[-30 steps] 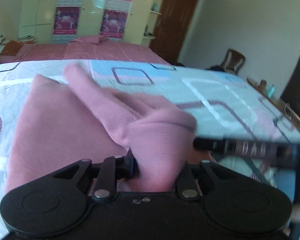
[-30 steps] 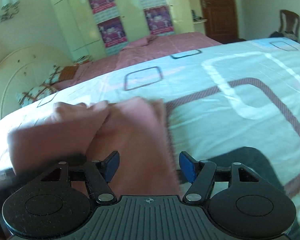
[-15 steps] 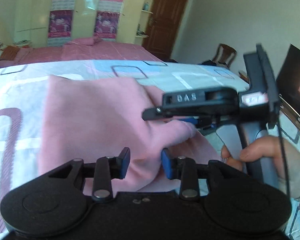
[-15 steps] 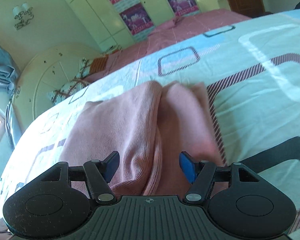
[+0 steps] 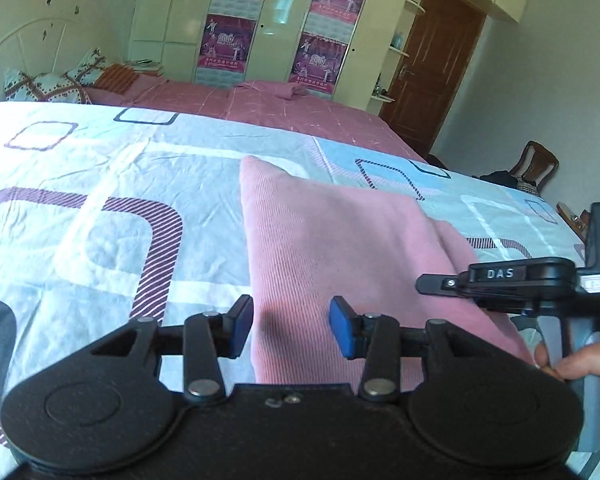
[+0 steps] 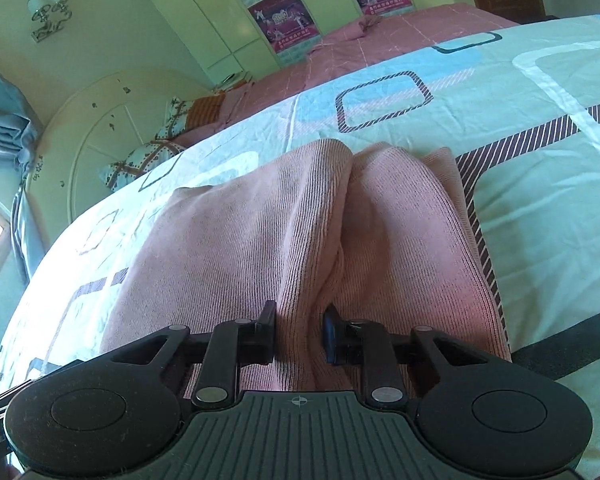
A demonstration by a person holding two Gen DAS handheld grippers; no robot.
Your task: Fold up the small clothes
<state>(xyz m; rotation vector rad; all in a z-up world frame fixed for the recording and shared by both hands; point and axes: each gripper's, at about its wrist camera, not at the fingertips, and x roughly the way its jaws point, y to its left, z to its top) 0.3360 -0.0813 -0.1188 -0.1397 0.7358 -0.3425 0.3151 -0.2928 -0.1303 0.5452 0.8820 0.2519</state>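
Observation:
A pink ribbed garment (image 5: 340,240) lies folded on the patterned bed sheet (image 5: 100,208). My left gripper (image 5: 290,320) hovers over the garment's near left edge. Its jaws are opening, and the cloth lies beneath them, clear of both pads. In the right wrist view the garment (image 6: 240,248) shows a raised lengthwise fold down its middle. My right gripper (image 6: 300,330) is closing and its pads pinch the near end of that fold. In the left wrist view the right gripper (image 5: 432,283) reaches in from the right over the garment, held by a hand (image 5: 592,368).
The sheet (image 6: 540,200) stretches wide on both sides of the garment. A pink bedspread (image 5: 280,112) and pillows (image 5: 48,84) lie at the far end by a white headboard (image 6: 100,136). Beyond stand a wardrobe (image 5: 280,20), a brown door (image 5: 432,72) and a chair (image 5: 536,164).
My left gripper let go of the bunched cloth, opened and drew back to the left. The garment now lies flatter. My right gripper went from wide open to pinching the middle fold.

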